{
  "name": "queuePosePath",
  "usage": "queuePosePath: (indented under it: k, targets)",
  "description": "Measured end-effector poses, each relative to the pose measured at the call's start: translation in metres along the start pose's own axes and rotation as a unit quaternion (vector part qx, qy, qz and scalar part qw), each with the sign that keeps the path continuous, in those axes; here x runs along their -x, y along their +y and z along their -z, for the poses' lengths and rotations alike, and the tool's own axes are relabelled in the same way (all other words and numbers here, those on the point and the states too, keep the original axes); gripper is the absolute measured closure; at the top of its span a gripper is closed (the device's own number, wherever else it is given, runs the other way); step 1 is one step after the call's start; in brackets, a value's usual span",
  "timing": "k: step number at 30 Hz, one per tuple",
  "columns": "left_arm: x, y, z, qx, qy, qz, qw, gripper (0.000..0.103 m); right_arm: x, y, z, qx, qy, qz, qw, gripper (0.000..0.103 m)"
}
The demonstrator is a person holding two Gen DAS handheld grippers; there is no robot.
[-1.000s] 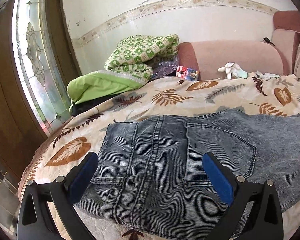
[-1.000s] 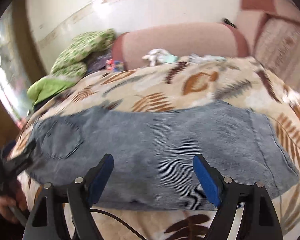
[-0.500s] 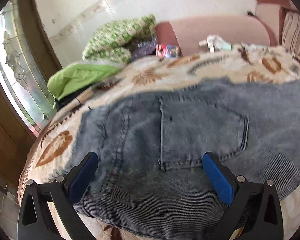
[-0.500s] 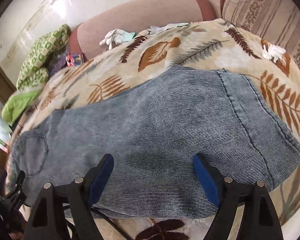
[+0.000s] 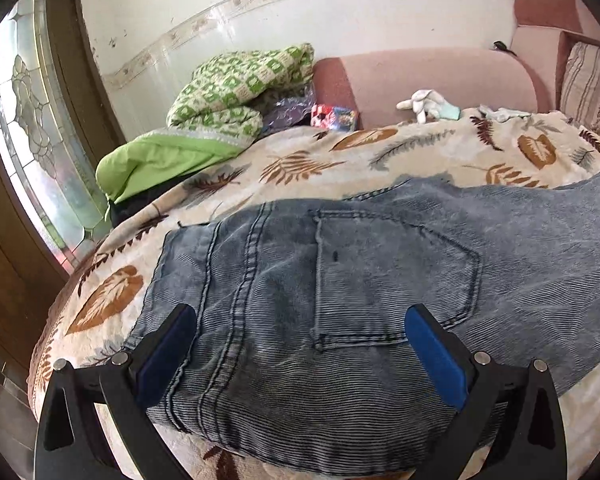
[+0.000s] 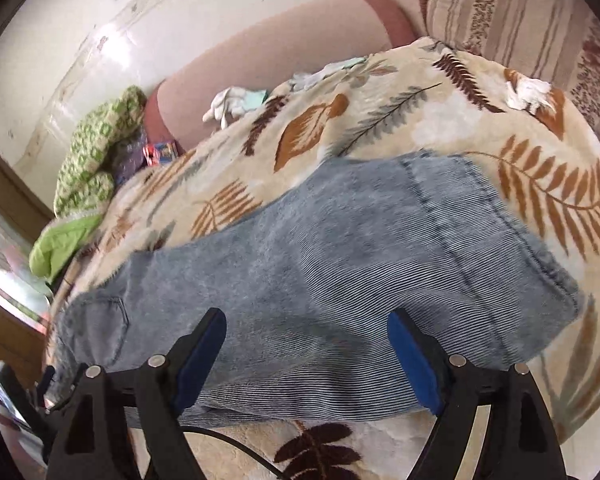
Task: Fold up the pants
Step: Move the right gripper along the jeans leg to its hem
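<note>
- both jaws stand spread wide and grip nothing: the left gripper (image 5: 300,344) hovers over the waist end of the faded blue corduroy-ribbed denim pants (image 5: 380,280), and the right gripper (image 6: 308,348) hangs over the leg section near the near edge.
- the pants lie flat on the bed, on the cream plush blanket with brown leaf print (image 5: 380,152), apparently already doubled leg over leg, with the stitched back pocket (image 5: 396,276) facing up.
- judged step: between folds, lining up for a fold along the length; no cloth is pinched yet.
- next move likely calls for the right jaws to travel out to the hem end (image 6: 540,264), close on both layers, and carry it toward the waist while the left pins or grips the waistband.
- left wrist view alone shows the waistband seams, the pocket in detail and the stained-glass door panel (image 5: 32,128).
- right wrist view alone shows the hem, a striped cushion (image 6: 520,16) and the left tool at the lower left edge.
- both show the green checked quilt (image 5: 240,84) and pink sofa arm (image 5: 420,76) beyond.
</note>
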State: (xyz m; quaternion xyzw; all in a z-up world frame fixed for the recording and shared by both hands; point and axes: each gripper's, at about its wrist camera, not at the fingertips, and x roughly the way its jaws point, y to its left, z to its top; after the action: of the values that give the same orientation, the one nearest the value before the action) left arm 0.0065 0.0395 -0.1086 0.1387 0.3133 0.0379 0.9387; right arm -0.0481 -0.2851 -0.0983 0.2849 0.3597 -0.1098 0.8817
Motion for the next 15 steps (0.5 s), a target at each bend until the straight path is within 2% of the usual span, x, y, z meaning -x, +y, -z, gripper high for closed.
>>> queuePosePath:
  k: [5,8,12,15]
  targets:
    - [0.004,-0.021,-0.006,0.0,0.022,0.045,0.9988,0.0,0.03,-0.038,-0.013,-0.057,-0.023,-0.03,0.998,0.018]
    - [0.011,-0.042,-0.014,0.007,0.03,0.081,0.9962,0.0,0.04,-0.066,-0.018,-0.098,-0.019,-0.051,0.994,0.018]
    - [0.023,-0.078,-0.033,0.01,0.015,0.127,0.9917,0.0,0.049,-0.103,-0.02,-0.155,-0.012,-0.087,0.984,0.018]
    - [0.029,-0.102,-0.045,-0.006,0.004,0.154,0.988,0.0,0.059,-0.124,-0.019,-0.183,-0.016,-0.108,0.977,0.018]
